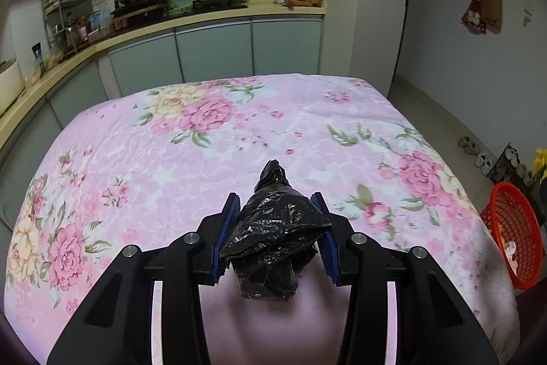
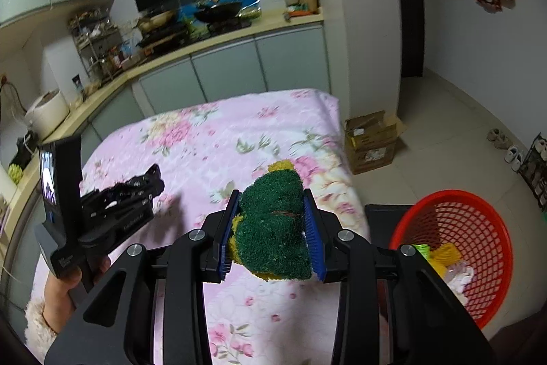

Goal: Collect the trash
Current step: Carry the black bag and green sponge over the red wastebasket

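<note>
The left claw [image 1: 277, 211] is clamped on a crumpled black bag [image 1: 273, 238], which fills the gap between its blue pads above the floral cloth [image 1: 171, 159]. The right claw [image 2: 270, 211] pinches a green-and-yellow sponge [image 2: 273, 235] the same way. A red basket [image 2: 454, 248] sits just right of it, on the floor.
</note>
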The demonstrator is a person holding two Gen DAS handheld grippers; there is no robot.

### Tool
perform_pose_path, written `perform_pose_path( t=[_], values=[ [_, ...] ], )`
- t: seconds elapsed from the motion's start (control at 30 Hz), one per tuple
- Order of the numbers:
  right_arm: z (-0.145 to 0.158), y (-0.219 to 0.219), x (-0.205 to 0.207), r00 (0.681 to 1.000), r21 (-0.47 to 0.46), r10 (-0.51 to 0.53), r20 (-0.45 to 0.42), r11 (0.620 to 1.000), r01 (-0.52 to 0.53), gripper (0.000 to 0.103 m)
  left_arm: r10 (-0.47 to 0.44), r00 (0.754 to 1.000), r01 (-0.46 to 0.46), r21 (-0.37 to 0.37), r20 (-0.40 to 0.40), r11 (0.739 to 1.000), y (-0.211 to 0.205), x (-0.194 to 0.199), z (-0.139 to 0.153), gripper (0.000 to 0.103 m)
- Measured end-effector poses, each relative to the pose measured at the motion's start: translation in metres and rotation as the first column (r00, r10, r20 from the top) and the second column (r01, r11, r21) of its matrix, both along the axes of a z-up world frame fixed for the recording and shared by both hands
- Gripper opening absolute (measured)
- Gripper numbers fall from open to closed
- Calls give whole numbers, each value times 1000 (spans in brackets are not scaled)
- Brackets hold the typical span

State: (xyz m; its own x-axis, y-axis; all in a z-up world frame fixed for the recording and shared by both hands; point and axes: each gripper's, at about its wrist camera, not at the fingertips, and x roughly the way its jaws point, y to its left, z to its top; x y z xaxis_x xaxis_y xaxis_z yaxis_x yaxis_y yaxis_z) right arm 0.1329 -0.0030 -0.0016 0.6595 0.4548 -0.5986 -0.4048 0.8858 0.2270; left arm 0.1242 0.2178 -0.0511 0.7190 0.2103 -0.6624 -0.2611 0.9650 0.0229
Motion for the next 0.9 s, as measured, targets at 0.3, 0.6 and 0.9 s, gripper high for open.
perform_pose_path(
  t=[0.3, 0.6, 0.9],
  values=[
    [13, -49, -1, 996, 48, -87, 19, 995, 86, 34, -85, 996, 85, 41, 11, 996, -47, 2, 17, 41],
    [14, -108, -5, 977, 65, -212, 4, 975, 211, 34, -225, 974, 225, 64, -6, 972, -113, 7, 17, 41],
    [8, -156, -10, 950, 69, -312, -18, 947, 312, 34, -343, 939, 344, 77, -26, 936, -170, 17, 13, 41]
  ],
)
